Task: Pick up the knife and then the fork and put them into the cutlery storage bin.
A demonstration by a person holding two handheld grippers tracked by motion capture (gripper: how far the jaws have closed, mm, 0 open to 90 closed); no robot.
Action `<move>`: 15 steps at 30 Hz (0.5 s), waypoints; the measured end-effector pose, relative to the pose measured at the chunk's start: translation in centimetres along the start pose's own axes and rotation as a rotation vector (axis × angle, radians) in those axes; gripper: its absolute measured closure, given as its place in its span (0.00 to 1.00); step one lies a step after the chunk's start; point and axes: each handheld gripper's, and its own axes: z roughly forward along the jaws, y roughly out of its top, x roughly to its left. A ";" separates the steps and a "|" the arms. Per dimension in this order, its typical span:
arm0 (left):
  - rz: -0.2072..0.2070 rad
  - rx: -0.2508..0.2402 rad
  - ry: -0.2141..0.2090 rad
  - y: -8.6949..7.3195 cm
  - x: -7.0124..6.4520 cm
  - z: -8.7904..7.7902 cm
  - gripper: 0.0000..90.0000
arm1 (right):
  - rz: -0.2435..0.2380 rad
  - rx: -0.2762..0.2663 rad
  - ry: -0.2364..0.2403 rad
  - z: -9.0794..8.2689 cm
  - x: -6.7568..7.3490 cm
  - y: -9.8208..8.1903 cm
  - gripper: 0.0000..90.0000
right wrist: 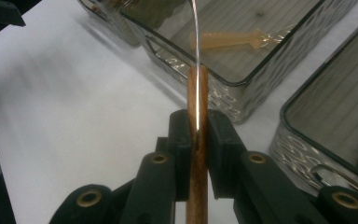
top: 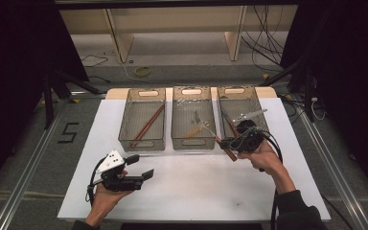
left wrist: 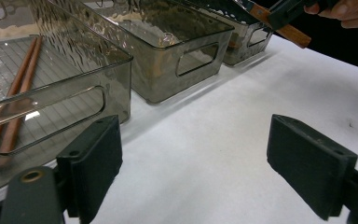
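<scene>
The right tool (right wrist: 197, 135) is clamped on a wooden-handled utensil (right wrist: 197, 93), perhaps a fork, by the middle bin (top: 191, 117). The left tool (left wrist: 193, 163) stands apart over the table (left wrist: 242, 93).

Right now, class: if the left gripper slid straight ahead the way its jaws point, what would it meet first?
Probably the middle bin. The left gripper stands open over bare white table, and that bin's near wall lies ahead; depth is hard to judge, so the left bin may be grazed.

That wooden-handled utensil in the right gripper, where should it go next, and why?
Probably forward over the middle bin and lower it in: the right gripper is clamped on the wooden-handled utensil, whose metal end reaches over that bin, where another utensil lies.
</scene>
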 end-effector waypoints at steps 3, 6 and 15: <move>0.000 0.001 0.000 0.0 0.0 0.0 0.19 | 0.011 -0.009 -0.006 -0.2 -0.3 0.0 0.91; 0.001 0.001 0.000 0.0 0.0 0.0 0.19 | 0.020 -0.013 -0.015 -0.4 -0.5 0.0 0.91; -0.004 0.004 0.002 -0.1 0.0 0.1 0.19 | 0.070 -0.035 -0.039 -1.0 -1.9 0.0 0.91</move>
